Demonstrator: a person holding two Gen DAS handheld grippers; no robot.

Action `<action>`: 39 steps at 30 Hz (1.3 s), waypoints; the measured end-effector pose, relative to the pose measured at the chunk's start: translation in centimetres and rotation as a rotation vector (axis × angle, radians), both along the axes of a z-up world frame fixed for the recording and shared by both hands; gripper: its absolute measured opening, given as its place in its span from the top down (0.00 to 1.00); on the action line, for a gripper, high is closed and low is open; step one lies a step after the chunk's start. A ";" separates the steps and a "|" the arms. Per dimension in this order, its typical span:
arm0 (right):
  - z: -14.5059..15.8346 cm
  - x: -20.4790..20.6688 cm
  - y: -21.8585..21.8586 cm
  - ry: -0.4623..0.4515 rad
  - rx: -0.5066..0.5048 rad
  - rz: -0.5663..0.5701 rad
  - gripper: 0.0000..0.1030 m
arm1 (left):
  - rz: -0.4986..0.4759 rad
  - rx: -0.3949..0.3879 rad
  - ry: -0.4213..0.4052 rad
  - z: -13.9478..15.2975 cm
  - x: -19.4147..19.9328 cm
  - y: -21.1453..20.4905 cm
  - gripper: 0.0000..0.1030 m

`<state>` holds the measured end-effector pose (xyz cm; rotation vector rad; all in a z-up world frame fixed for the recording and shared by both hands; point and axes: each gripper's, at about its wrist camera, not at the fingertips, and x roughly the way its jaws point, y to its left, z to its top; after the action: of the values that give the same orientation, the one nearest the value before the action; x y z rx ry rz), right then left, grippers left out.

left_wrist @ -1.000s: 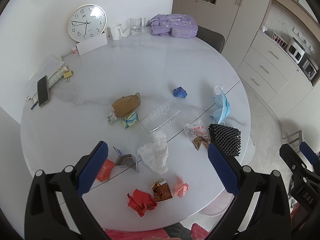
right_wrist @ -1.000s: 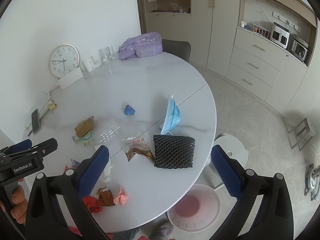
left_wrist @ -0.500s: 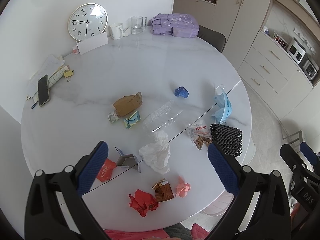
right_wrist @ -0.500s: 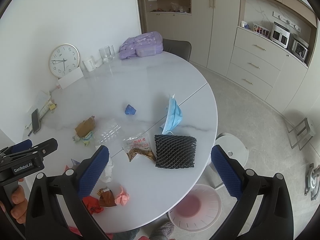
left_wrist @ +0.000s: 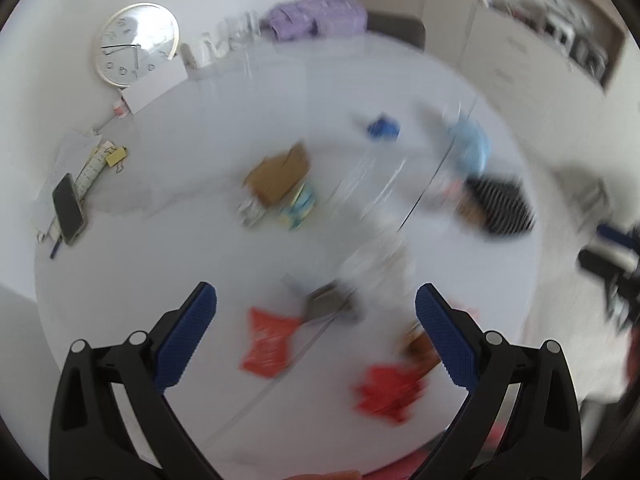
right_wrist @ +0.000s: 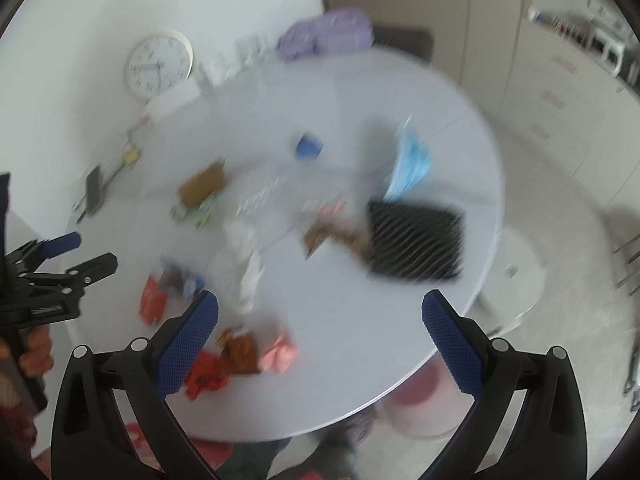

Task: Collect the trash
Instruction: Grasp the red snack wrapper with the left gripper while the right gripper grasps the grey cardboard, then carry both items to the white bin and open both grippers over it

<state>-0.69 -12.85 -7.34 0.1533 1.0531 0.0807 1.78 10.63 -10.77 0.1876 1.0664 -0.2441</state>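
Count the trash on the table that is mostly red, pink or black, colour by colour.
Red: 2, the crumpled paper and the flat wrapper
Pink: 1, the paper wad
Black: 1, the foam mesh
Total: 4

red crumpled paper [left_wrist: 386,394] lying near edge of table [left_wrist: 160,240], brown wrapper [right_wrist: 240,352] and pink wad [right_wrist: 280,354] sitting beside it | black foam net [right_wrist: 414,244] lying flat at right | blue face mask [right_wrist: 412,164] resting just beyond it | brown paper bag [left_wrist: 278,178] sitting mid-table | small blue wad [left_wrist: 383,128] lying farther back | all blurring
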 end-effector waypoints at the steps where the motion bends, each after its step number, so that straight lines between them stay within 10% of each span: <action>1: -0.9 -0.1 0.4 0.022 0.001 0.005 0.02 | -0.026 0.039 0.009 -1.2 -0.2 0.9 0.07; 15: -6.3 -2.0 5.1 0.185 -0.099 -0.011 0.02 | -0.210 0.053 0.158 -10.3 0.6 5.7 0.08; 22: -5.4 -1.2 6.3 0.158 -0.108 -0.038 0.02 | -0.163 0.044 0.243 -13.9 2.4 4.8 0.51; 25: -5.1 -0.7 6.9 0.150 -0.112 -0.038 0.02 | -0.135 0.009 0.261 -14.0 2.8 5.2 0.66; 39: -5.8 2.5 13.2 0.118 -0.044 0.187 0.02 | 0.009 -0.084 0.217 -11.1 2.1 8.5 0.69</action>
<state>1.85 0.32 -13.12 0.0196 1.1847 0.2199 3.92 19.14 -21.87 0.0817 1.2691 -0.3051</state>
